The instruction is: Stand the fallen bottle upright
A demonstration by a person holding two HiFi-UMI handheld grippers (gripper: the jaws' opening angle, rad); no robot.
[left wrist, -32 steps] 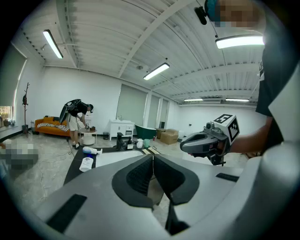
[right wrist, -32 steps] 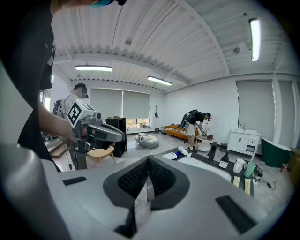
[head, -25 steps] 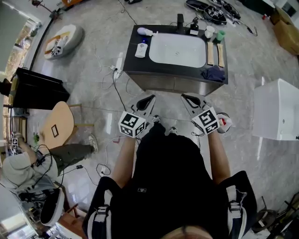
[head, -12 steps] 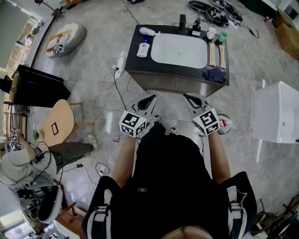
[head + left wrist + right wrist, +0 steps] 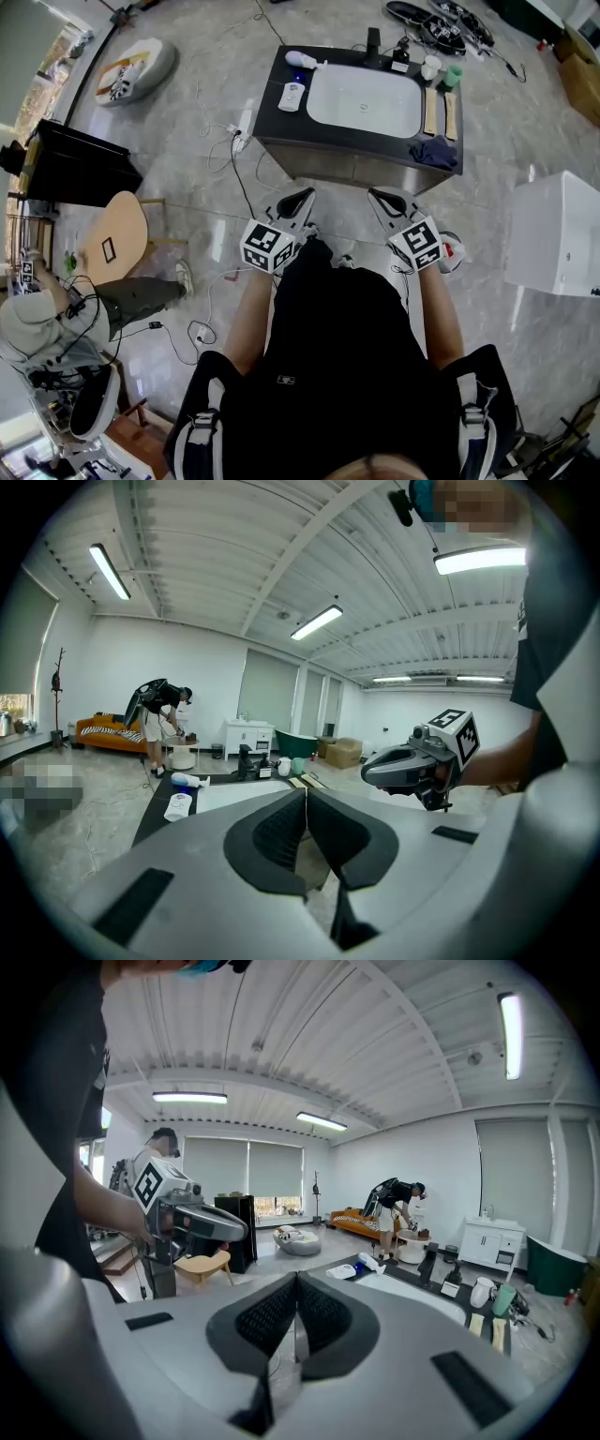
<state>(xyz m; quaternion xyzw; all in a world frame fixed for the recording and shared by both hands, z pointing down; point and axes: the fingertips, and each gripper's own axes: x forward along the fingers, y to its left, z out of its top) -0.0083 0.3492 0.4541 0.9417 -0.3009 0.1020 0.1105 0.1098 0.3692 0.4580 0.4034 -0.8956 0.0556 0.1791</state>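
Pale marble floor (image 5: 187,178) surrounds a dark counter (image 5: 356,150) with a white sink (image 5: 364,103) set into it. The bottle (image 5: 298,60) lies on its side at the far left corner of that counter, a white bottle whose narrow end points toward the tap (image 5: 373,39). Just beside it, nearer the person, rests a flat white gadget (image 5: 292,95).

Nothing of the task looks done yet. The left gripper (image 5: 302,197) and the right gripper (image 5: 377,197) are held close to the person's body, well apart from the counter. Each gripper's view shows its 2 jaws pressed together with nothing between them. What seems left is everything: step up to the counter, open 1 gripper, take hold of the bottle, turn it upright and set it down standing.

On the counter's right side sit 2 cups (image 5: 431,66), 2 wooden strips (image 5: 424,111) and a dark blue cloth (image 5: 433,152). Cables (image 5: 234,141) trail over the floor at the counter's left. Farther left stand a black cabinet (image 5: 70,169) and a wooden chair (image 5: 114,242), with another person (image 5: 37,323) sitting low nearby. A white box (image 5: 553,234) stands to the right.
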